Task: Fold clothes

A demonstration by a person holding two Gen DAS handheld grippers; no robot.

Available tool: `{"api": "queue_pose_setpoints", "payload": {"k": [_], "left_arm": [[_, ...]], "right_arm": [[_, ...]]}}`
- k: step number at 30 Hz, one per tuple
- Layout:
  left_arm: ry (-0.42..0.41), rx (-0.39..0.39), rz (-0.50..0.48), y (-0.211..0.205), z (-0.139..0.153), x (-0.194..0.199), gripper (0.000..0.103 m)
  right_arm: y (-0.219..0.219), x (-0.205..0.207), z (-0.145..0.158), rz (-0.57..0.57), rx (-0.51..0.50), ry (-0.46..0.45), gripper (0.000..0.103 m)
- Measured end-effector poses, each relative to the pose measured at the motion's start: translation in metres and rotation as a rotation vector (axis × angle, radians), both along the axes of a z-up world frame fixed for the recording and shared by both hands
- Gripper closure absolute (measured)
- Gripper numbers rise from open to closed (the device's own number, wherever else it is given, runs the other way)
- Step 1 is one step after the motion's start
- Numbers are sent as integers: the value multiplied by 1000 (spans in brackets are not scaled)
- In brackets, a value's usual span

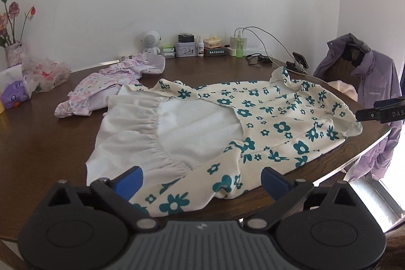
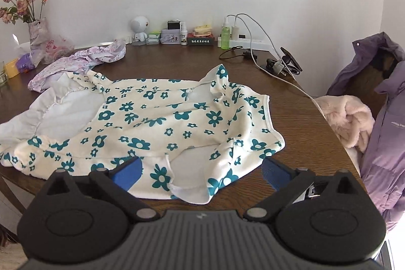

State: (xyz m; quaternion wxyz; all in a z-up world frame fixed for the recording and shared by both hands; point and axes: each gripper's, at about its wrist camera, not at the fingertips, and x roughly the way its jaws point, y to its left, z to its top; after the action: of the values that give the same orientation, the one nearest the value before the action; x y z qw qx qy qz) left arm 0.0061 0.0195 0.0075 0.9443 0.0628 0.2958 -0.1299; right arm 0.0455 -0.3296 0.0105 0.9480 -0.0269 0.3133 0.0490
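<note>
Dress: a cream dress (image 2: pixel 162 123) with teal flowers lies spread on the brown table (image 2: pixel 298 118), partly turned up so its white lining (image 1: pixel 197 128) shows at the left end.
Left gripper (image 1: pixel 202 180): fingers spread wide, holding nothing, low over the near edge of the dress; blue pads (image 1: pixel 133 177) sit either side of a flowered fold.
Right gripper (image 2: pixel 202 170): fingers also released and empty, over the dress's near hem at the table edge.
Other clothes: a pink garment (image 1: pixel 101 90) lies behind the dress, touching its far left corner.
Chair side: a purple jacket (image 2: pixel 387 133) hangs at the right, with a pink fleece (image 2: pixel 346 118) beside it.
Back of table: bottles, boxes and a white cable (image 2: pixel 265 42) along the wall; flowers (image 2: pixel 20 1) at the far left.
</note>
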Motion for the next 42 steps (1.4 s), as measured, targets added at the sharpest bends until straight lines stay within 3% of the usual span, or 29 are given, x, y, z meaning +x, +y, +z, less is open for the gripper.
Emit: {"api": "queue_pose_setpoints", "payload": {"k": [6, 11, 15, 18, 23, 26, 29, 30, 35, 37, 42], "left_arm": [[34, 123, -15, -5, -7, -1, 3], [92, 217, -84, -13, -14, 8, 5], [105, 333, -138, -23, -16, 16, 15], [115, 380, -189, -27, -16, 22, 25], [154, 434, -249, -30, -18, 30, 44], [162, 435, -263, -29, -18, 35, 55], [171, 436, -277, -28, -17, 40, 63], [174, 436, -281, -27, -17, 41, 70], [188, 400, -321, -22, -17, 49, 93], [184, 394, -333, -22, -16, 49, 97], [161, 378, -341, -18, -13, 47, 98]], "right_arm": [[-36, -6, -7, 7, -114, 41, 1], [-43, -2, -10, 220, -228, 80, 4], [-35, 19, -13, 396, -373, 124, 24], [-31, 38, -18, 513, -395, 186, 39], [-21, 58, -23, 699, -447, 214, 41], [-18, 66, -24, 780, -454, 219, 41], [-19, 78, -23, 820, -405, 247, 42], [-19, 82, -23, 824, -381, 259, 44], [-25, 90, -23, 816, -245, 320, 75], [-25, 87, -23, 802, -245, 328, 96], [-23, 75, -22, 748, -264, 311, 100]]}}
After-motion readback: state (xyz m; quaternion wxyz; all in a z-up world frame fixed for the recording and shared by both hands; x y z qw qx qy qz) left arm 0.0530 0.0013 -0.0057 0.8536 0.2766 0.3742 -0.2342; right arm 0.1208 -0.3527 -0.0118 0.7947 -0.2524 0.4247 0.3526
